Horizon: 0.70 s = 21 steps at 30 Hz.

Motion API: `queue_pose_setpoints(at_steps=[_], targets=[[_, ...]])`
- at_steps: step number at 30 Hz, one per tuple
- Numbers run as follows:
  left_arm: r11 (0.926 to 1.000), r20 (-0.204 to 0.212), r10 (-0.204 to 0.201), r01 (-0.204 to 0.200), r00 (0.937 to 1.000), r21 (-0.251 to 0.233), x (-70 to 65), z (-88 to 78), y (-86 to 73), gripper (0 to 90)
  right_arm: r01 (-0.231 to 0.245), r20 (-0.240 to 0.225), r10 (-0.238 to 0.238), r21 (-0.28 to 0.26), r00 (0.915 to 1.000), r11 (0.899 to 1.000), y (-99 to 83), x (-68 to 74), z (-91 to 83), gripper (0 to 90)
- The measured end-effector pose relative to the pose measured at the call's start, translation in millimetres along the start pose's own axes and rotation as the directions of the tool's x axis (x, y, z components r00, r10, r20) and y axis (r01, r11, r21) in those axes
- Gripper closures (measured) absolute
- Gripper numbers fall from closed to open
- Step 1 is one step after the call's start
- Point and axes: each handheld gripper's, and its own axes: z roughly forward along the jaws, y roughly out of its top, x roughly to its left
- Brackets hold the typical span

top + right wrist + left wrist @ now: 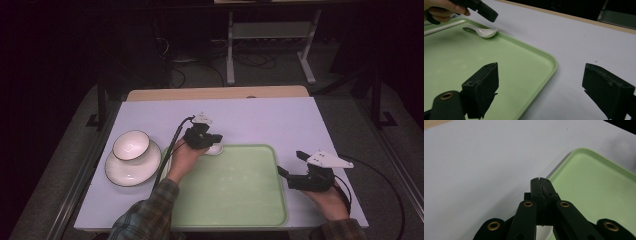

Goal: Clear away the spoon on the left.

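Note:
A small white spoon (215, 149) lies in the far left corner of the pale green tray (235, 187). My left gripper (216, 139) hovers just above the spoon, held by a hand in a plaid sleeve. In the left gripper view its jaws (541, 180) are pressed together with nothing between them, over the tray's edge (576, 151). My right gripper (291, 163) rests at the tray's right side, open. In the right gripper view its jaws (540, 72) stand wide apart across the tray's corner (552, 62). The spoon (485, 32) and the left gripper (486, 12) show farther off.
A white bowl (131, 145) sits on a white plate (125, 175) to the left of the tray. The table top (260, 120) is pale, with a wooden strip along its far edge. Dark floor, cables and a metal stand lie beyond it.

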Motion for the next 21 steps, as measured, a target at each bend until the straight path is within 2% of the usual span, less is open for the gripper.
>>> queue_pose_setpoints(at_steps=[2, 8, 14, 21], targets=[[0.9999, -0.005, 0.007, -0.007, 1.0000, 0.013, -0.9, 9.5, 1.7, 90.0, 0.000, -0.002, 0.000, -0.002, 1.0000, 1.000, 0.0, 0.0, 0.0, 13.0], [0.9981, 0.007, 0.003, -0.004, 1.0000, 0.061, 0.5, 21.4, -3.8, 90.0, -0.006, -0.003, 0.006, -0.006, 1.0000, 1.000, 0.1, -0.3, -0.9, 13.0], [0.9948, 0.028, 0.014, -0.017, 0.9995, 0.100, -1.8, 19.2, -6.8, 90.0, -0.003, -0.003, 0.003, -0.006, 1.0000, 1.000, 0.2, -0.2, -0.6, 13.0], [0.9926, 0.049, 0.016, -0.022, 0.9986, 0.120, -5.5, 12.1, -15.0, 90.0, -0.004, -0.002, 0.004, -0.005, 1.0000, 1.000, 0.3, -0.5, -0.4, 13.0]])
